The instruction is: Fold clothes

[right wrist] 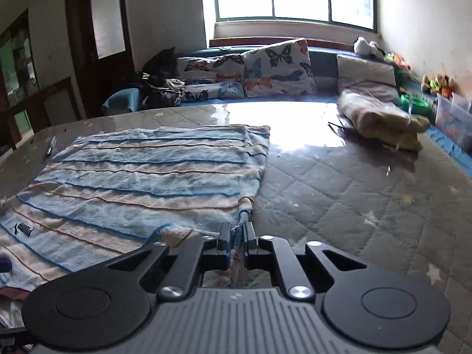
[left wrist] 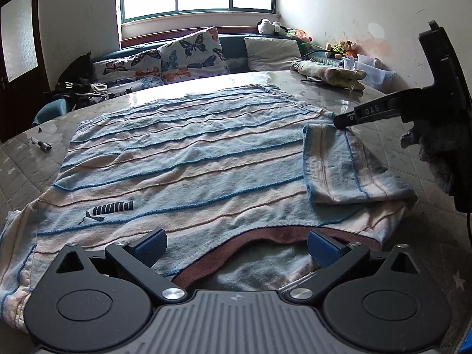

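Note:
A blue, pink and white striped T-shirt (left wrist: 188, 159) lies flat on the table, its pink collar (left wrist: 265, 236) nearest me, and it also shows in the right wrist view (right wrist: 141, 171). My left gripper (left wrist: 236, 246) is open, hovering over the collar, empty. My right gripper (right wrist: 236, 237) is shut on the shirt's right sleeve (right wrist: 242, 221). In the left wrist view the right gripper (left wrist: 339, 122) holds the sleeve (left wrist: 339, 165), folded in over the shirt's right side.
The table has a quilted grey cover (right wrist: 339, 194). A rolled bundle of cloth (right wrist: 380, 118) lies at its far right, a small pen-like object (left wrist: 41, 144) at its left. Butterfly cushions (left wrist: 188, 53), a clear bin (left wrist: 371, 67) and a window stand behind.

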`<state>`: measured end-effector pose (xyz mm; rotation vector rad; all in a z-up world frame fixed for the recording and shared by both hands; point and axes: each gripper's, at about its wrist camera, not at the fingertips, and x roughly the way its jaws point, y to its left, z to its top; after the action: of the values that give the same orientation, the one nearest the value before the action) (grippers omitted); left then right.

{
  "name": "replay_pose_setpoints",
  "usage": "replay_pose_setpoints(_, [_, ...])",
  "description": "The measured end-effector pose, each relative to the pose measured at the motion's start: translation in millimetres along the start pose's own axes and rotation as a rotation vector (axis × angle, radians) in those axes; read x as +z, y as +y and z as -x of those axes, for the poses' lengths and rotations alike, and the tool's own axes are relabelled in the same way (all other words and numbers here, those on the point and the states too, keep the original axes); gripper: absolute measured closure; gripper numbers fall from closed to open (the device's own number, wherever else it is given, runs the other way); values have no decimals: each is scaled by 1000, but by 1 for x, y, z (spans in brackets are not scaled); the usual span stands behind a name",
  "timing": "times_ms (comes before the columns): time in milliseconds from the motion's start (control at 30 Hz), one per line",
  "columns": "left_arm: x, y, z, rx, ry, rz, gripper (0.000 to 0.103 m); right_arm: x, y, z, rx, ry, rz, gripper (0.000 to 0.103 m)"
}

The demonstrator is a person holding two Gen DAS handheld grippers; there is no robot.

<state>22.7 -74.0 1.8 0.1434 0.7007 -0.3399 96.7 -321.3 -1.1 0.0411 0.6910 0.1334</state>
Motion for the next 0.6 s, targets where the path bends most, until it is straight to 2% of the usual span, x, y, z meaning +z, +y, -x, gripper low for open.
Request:
replay_pose_setpoints(100, [0,0,0,2,2,-2,0,-3,-7,-4,8,22,-25,94])
replay_pose_setpoints(200, [0,-2,3,5,-5,-5,0,-2,-5,9,17,-7,-21,91])
replay_pose_setpoints(300, [2,-3,7,6,-15,-8,0,-1,3,25,61,-21,20,90])
replay_pose_setpoints(400, [2,-5,10,5,-23,-11,0,-8,19,36,115,3,84,89])
replay_pose_setpoints(467, [2,-5,14,7,-28,-13,0,-15,26,40,134,21,115,84])
replay_pose_setpoints(533, [0,-1,18,20,-31,-7,0,-24,30,41,139,42,131,72])
replay_pose_setpoints(600, [-2,4,23,34,-35,-1,0,-32,33,43,132,51,147,71])
